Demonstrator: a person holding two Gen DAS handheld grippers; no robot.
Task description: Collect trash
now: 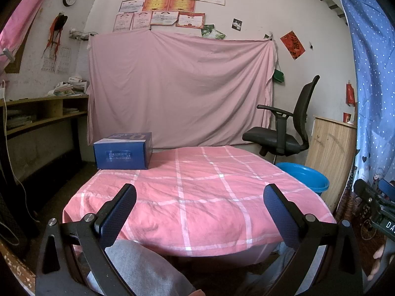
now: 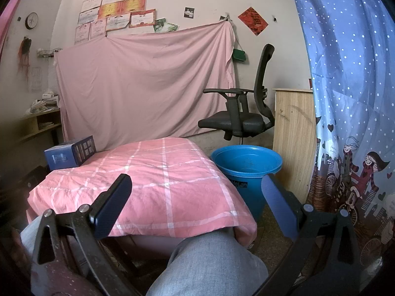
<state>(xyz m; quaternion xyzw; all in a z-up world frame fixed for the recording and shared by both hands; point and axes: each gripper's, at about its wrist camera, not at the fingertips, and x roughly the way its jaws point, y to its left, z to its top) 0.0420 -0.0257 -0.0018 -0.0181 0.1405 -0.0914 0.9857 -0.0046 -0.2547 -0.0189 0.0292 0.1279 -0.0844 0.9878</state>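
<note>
A blue cardboard box [image 1: 123, 151] stands at the far left corner of a table covered with a pink checked cloth [image 1: 197, 197]. It also shows in the right wrist view [image 2: 70, 152], on the cloth [image 2: 153, 185]. A blue plastic bucket [image 2: 246, 172] stands on the floor just right of the table; its rim shows in the left wrist view [image 1: 305, 176]. My left gripper [image 1: 199, 197] is open and empty above the table's near edge. My right gripper [image 2: 196, 186] is open and empty above the table's near right corner, beside the bucket.
A black office chair [image 2: 242, 113] stands behind the bucket, with a wooden cabinet [image 2: 293, 135] to its right. A blue dotted curtain [image 2: 350, 98] hangs at the right. Wooden shelves [image 1: 44, 113] run along the left wall. The person's grey-trousered knees [image 2: 212, 264] sit under the table's near edge.
</note>
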